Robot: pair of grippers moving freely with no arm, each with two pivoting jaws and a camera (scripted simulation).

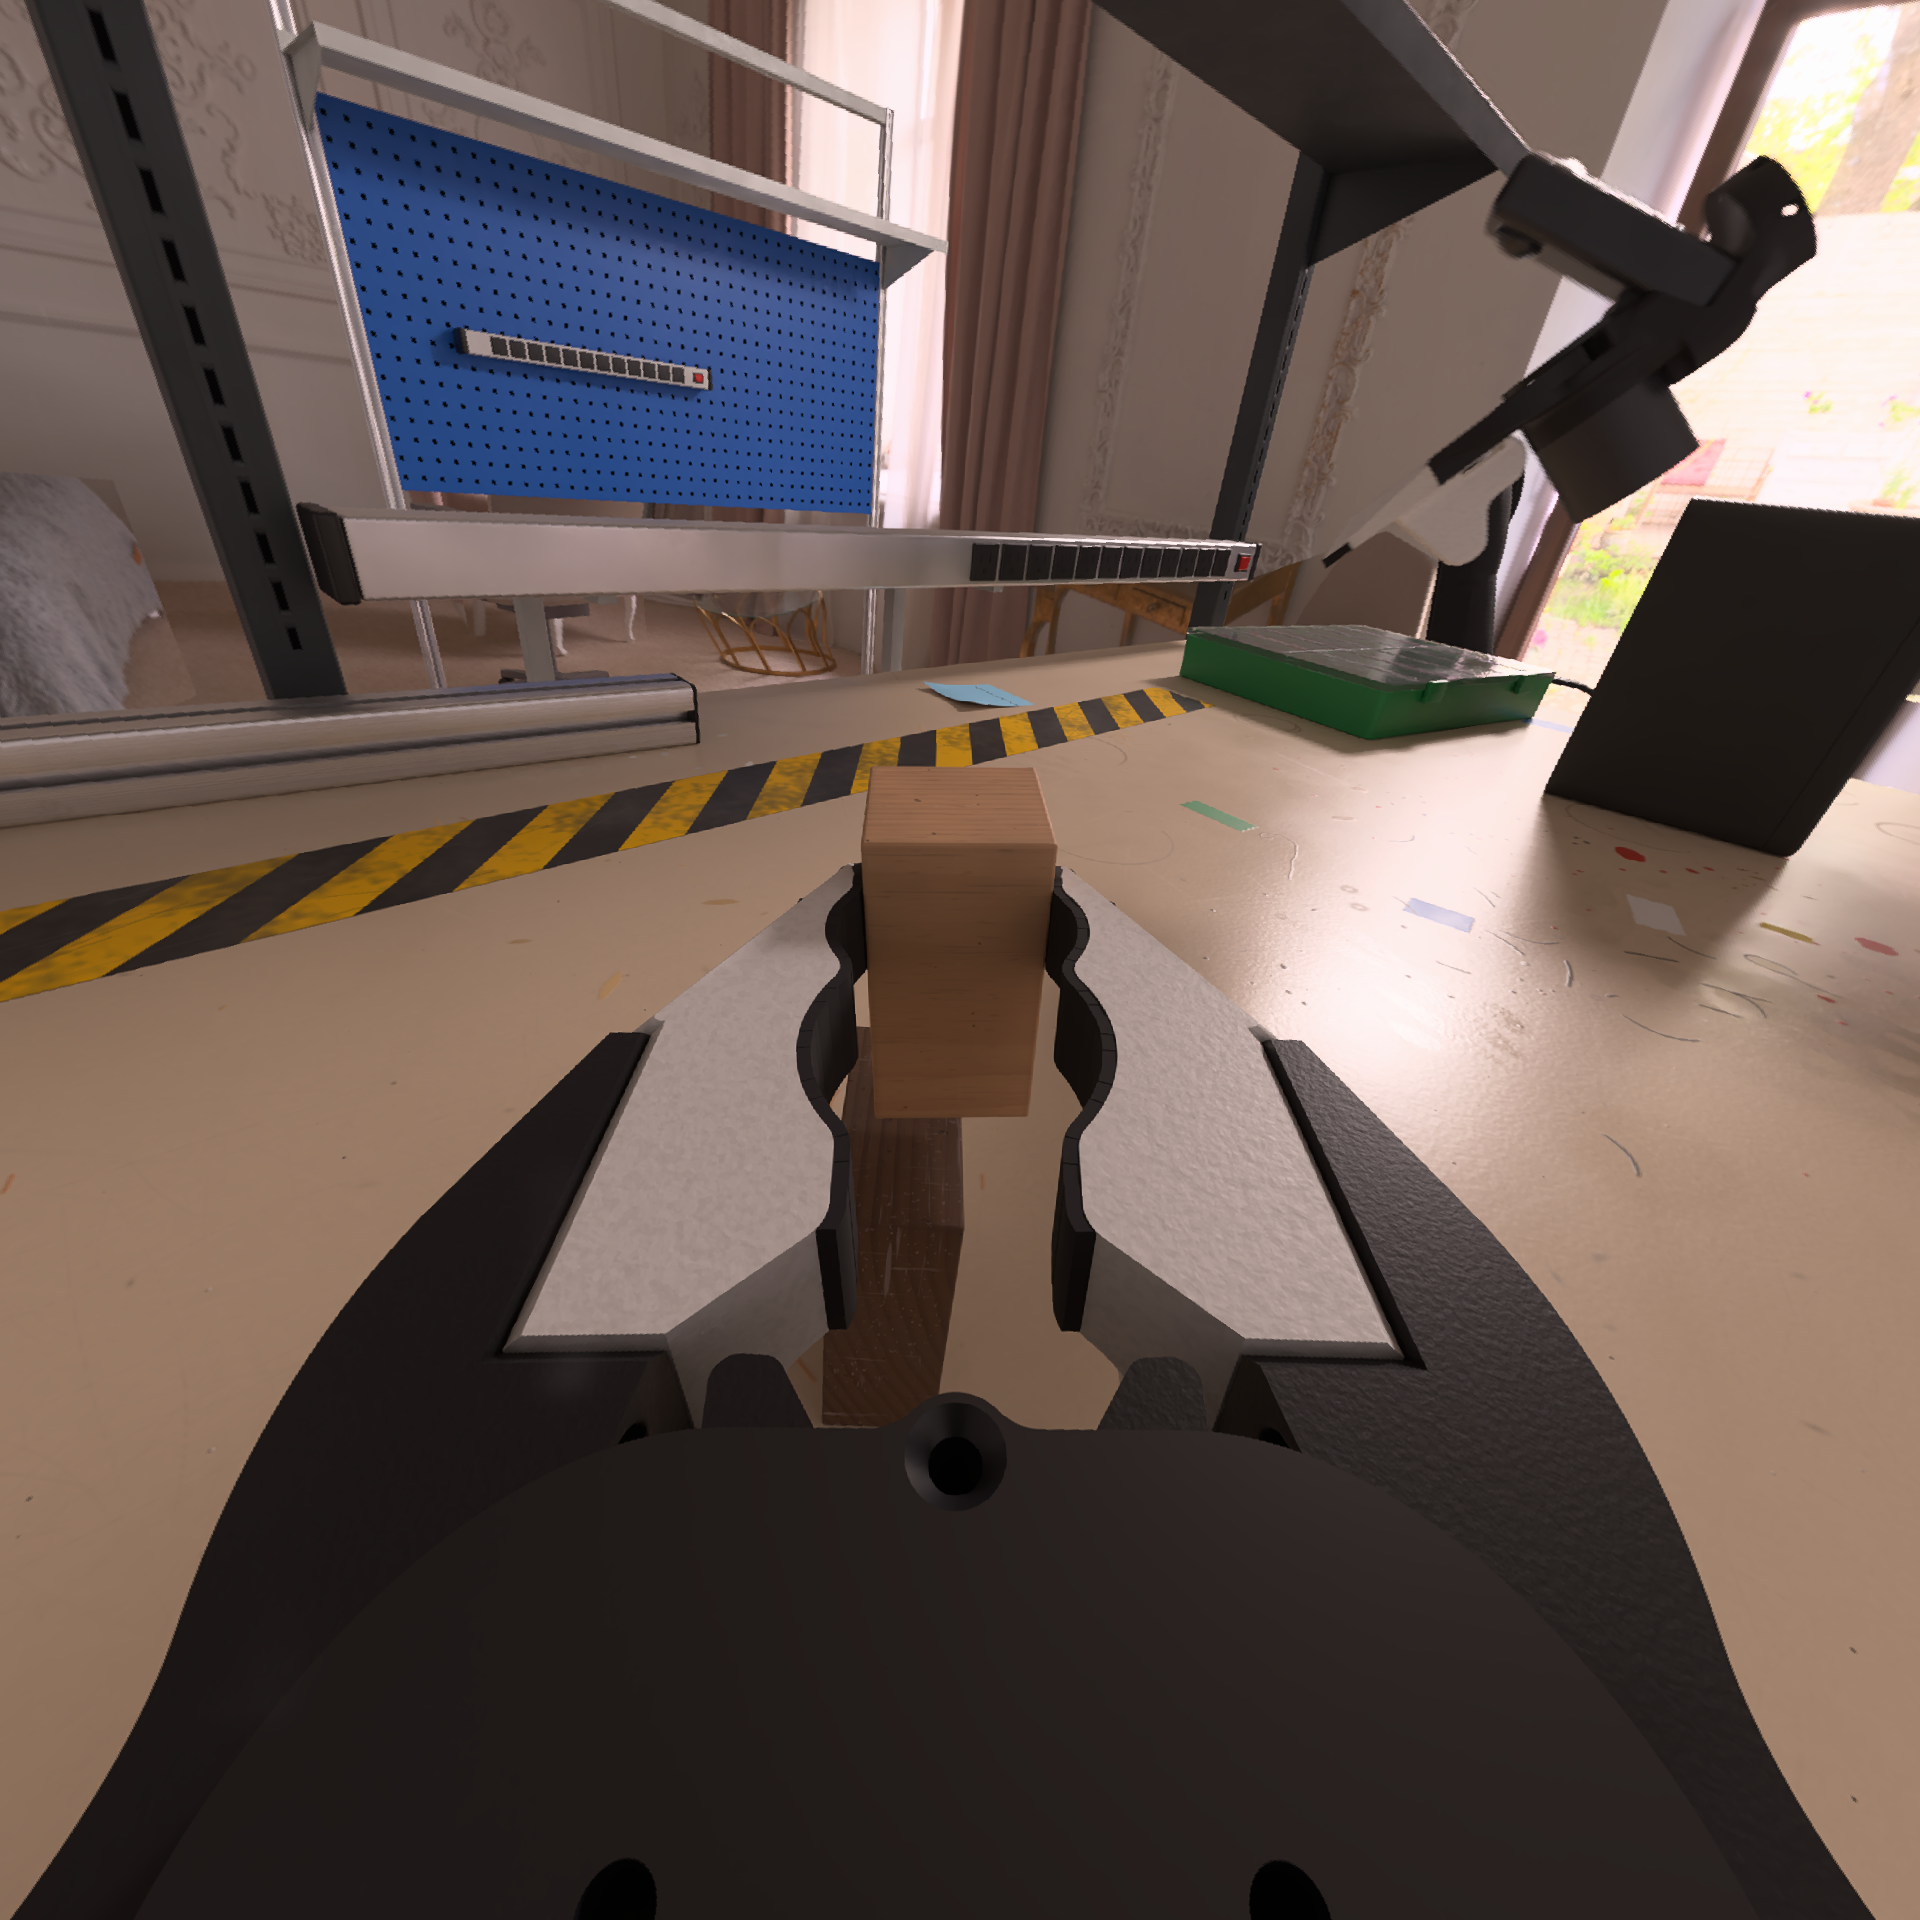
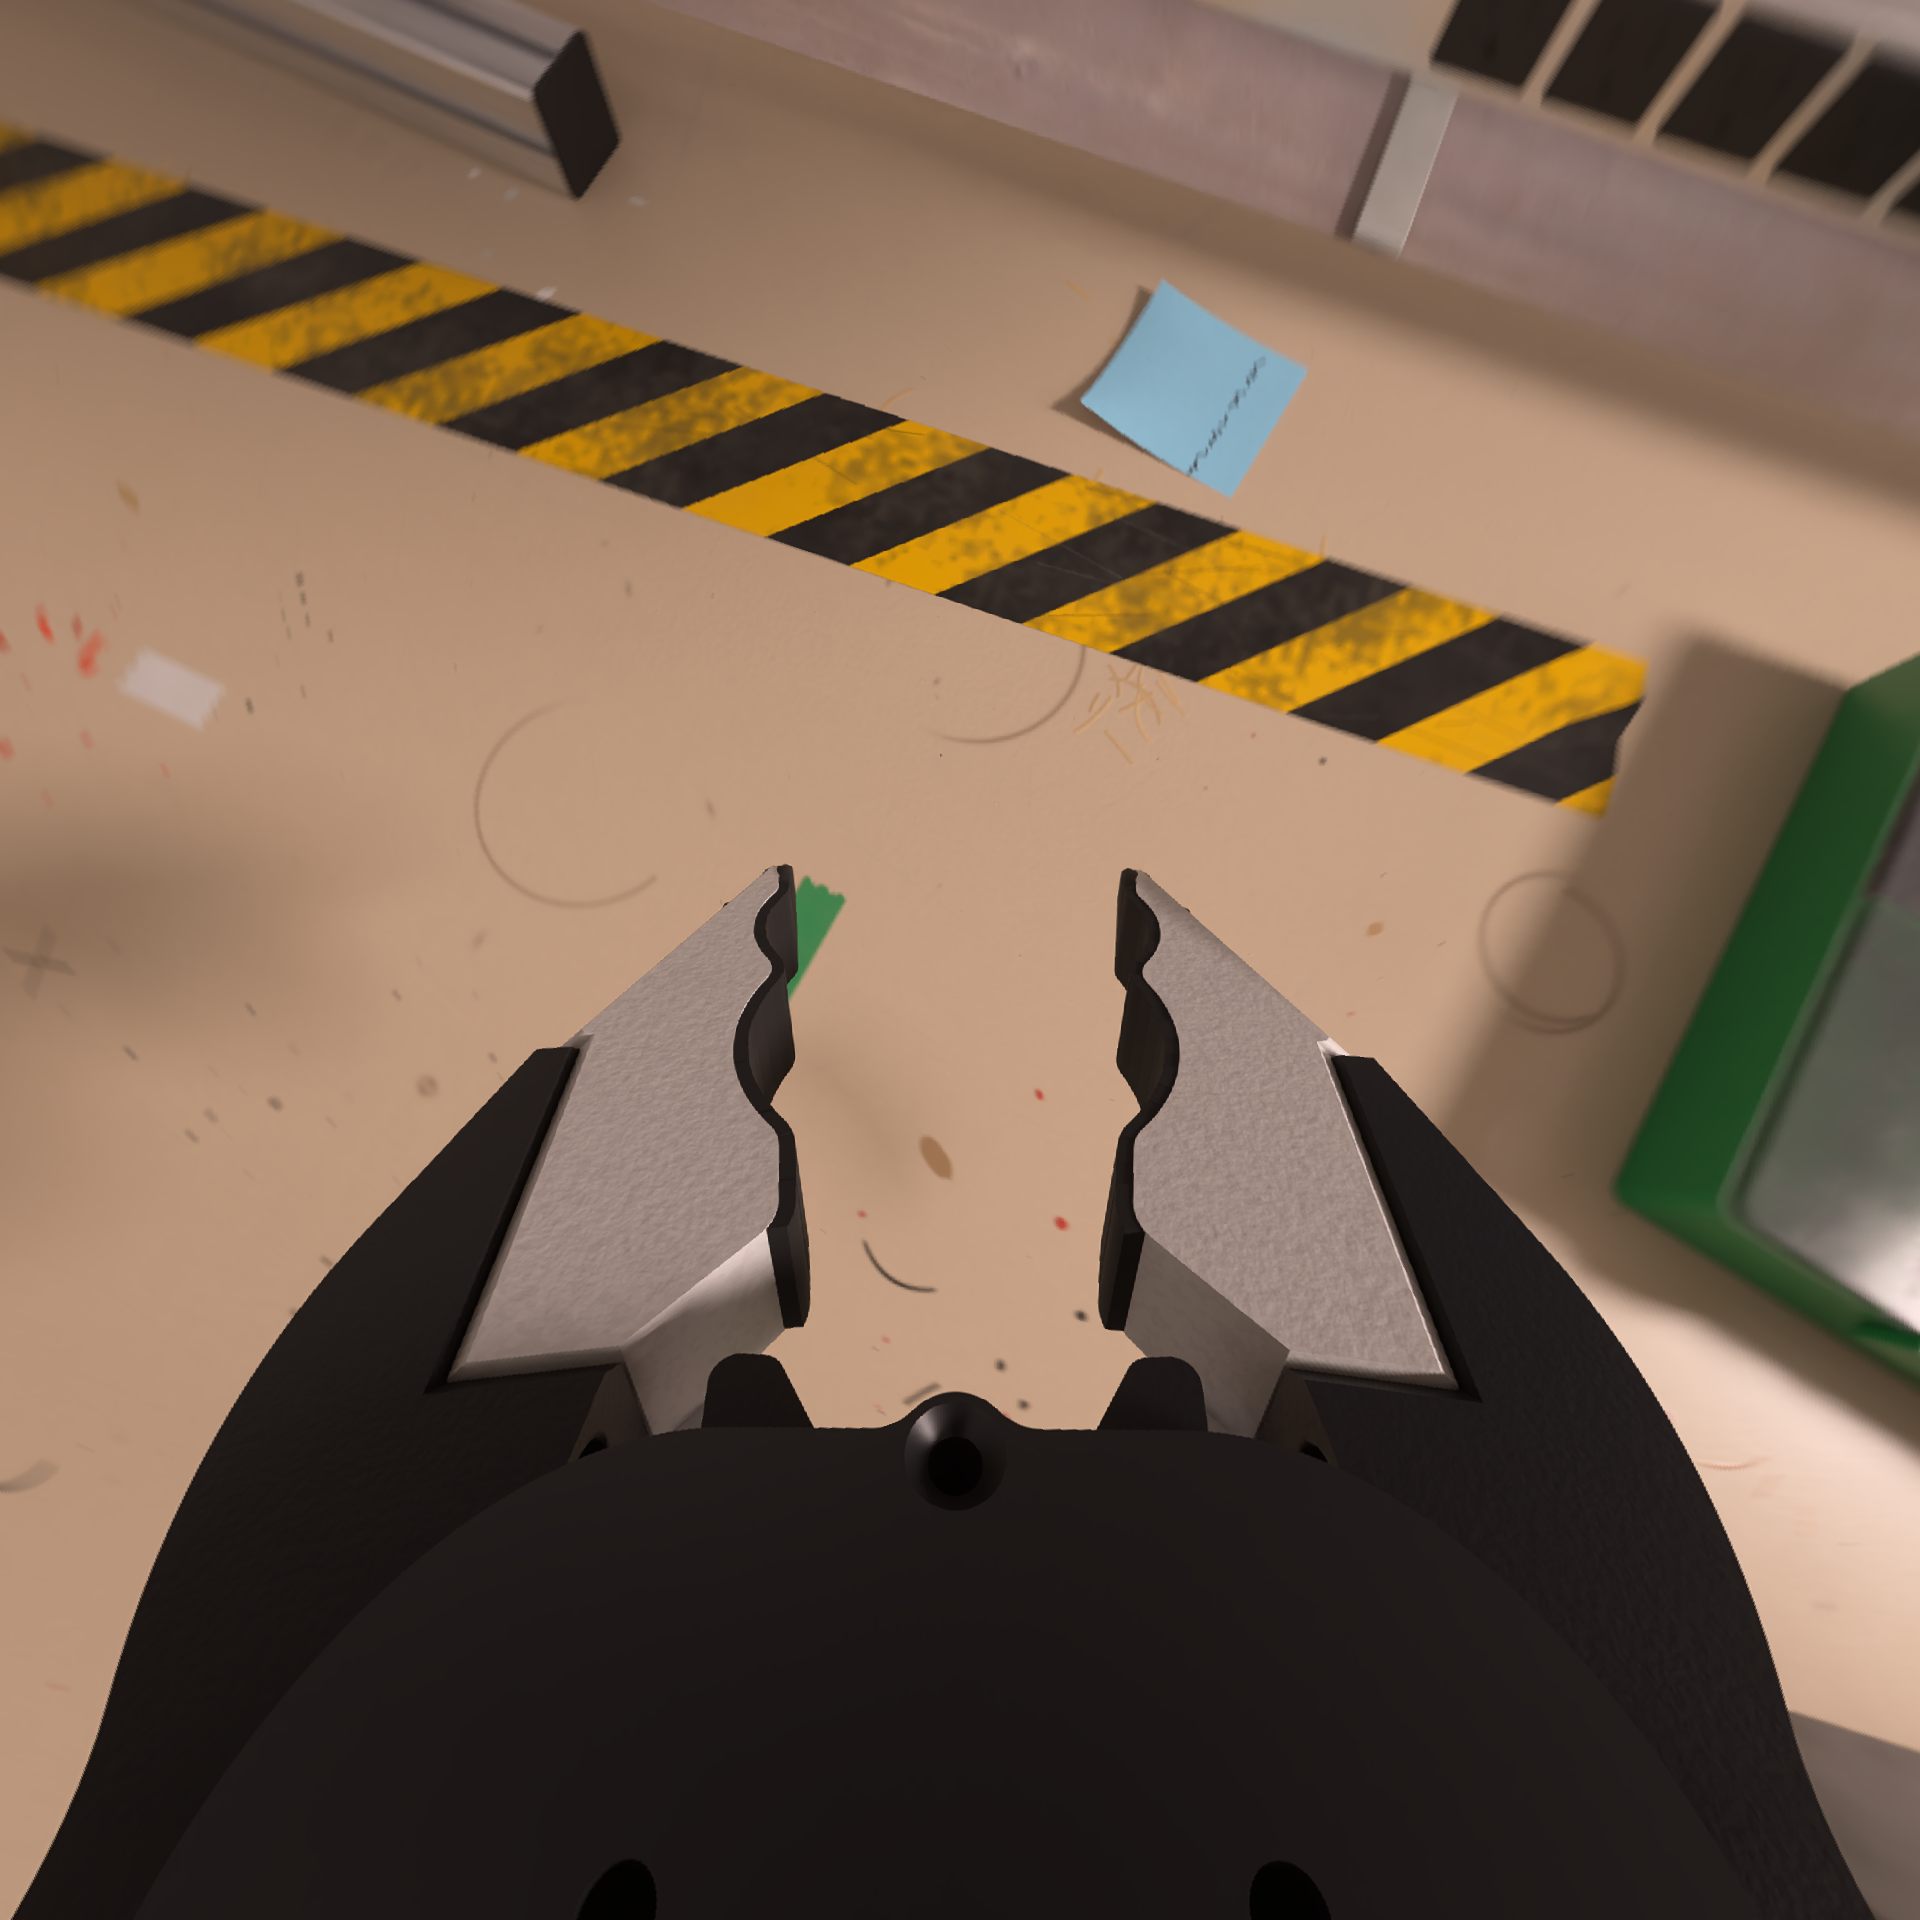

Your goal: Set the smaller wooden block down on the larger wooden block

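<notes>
My left gripper is shut on the smaller wooden block, a light tan block held between the finger pads. Below and behind it, between the fingers, lies the larger wooden block, darker brown, on the beige table. Whether the two blocks touch I cannot tell. My right gripper is open and empty, pointing down at bare table; neither block shows in its view. The right gripper also shows in the left wrist view, raised at the far right above the table.
A yellow-black hazard tape strip crosses the table. A green case sits at the right, a black box beside it. A blue note, an aluminium rail and a blue pegboard lie beyond.
</notes>
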